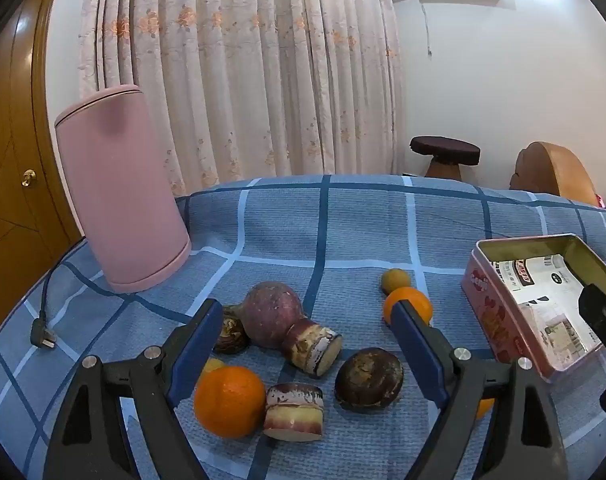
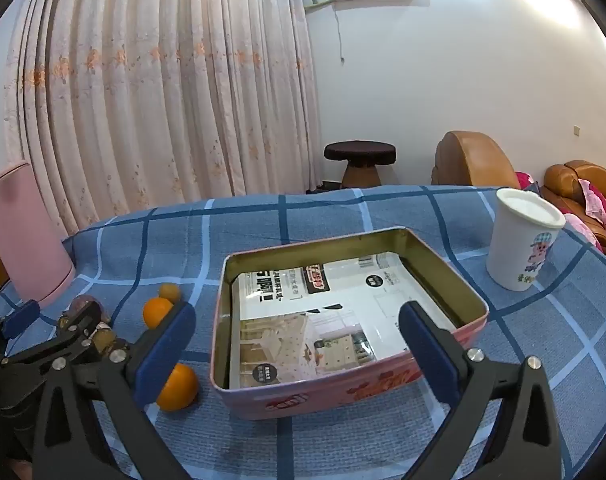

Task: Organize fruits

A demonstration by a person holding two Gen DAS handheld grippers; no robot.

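Fruit loose on the blue checked cloth (image 1: 343, 220): near orange (image 1: 229, 400) touching a cut sugarcane piece (image 1: 294, 412); long purple sugarcane piece (image 1: 287, 322) lying on its side; two dark water chestnuts (image 1: 369, 378) (image 1: 231, 334); far orange (image 1: 409, 304) touching a small yellow-green fruit (image 1: 395, 280). Pink tin (image 2: 239, 320) sits open, upright, holding only a printed sheet (image 2: 323, 316), third orange (image 2: 179, 388) just beside it.

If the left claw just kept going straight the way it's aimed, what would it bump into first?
Probably the purple sugarcane pieces between the open left gripper's fingers, on the blue checked cloth; depth is hard to judge.
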